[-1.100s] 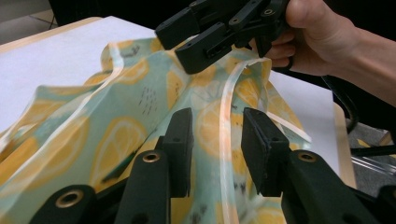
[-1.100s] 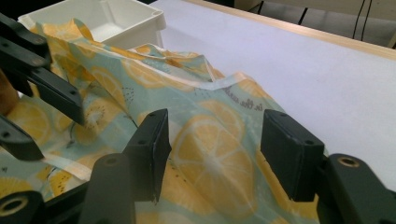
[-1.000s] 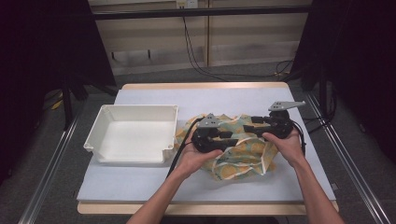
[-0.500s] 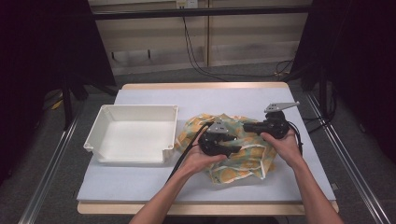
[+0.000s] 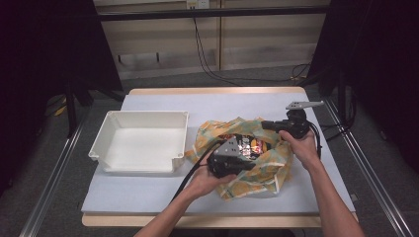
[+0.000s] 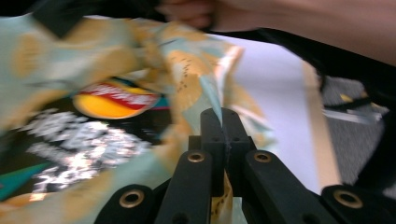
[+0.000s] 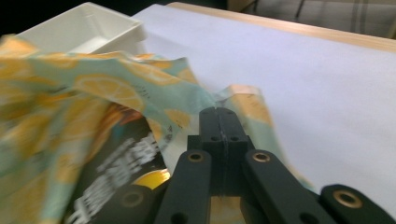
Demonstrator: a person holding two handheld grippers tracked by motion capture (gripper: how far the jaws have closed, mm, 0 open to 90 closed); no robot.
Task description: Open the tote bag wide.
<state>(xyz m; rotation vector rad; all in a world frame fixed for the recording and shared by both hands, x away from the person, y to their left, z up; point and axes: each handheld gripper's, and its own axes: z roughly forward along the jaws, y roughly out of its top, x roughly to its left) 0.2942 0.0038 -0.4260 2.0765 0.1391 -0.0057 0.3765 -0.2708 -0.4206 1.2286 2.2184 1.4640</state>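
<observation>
A pale teal cloth printed with orange citrus slices (image 5: pixel 267 165) wraps a black snack packet with silver lettering and a red-and-yellow logo (image 5: pixel 247 145), beside a plain white plastic tray (image 5: pixel 143 143) on a light grey table (image 5: pixel 247 106).

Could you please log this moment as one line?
left gripper: shut on cloth | right gripper: shut on cloth | snack bag: inside cloth

The table (image 5: pixel 148 197) has a pale lavender-white top with a light wooden edge. Metal rails (image 5: pixel 49 197) run along both of its sides. The floor (image 5: pixel 163 81) is grey, probably carpet. The rear wall (image 5: pixel 158 44) consists of beige panels; black cables (image 5: pixel 207 54) hang down it. Dark curtains (image 5: pixel 44 49) flank both sides.
</observation>
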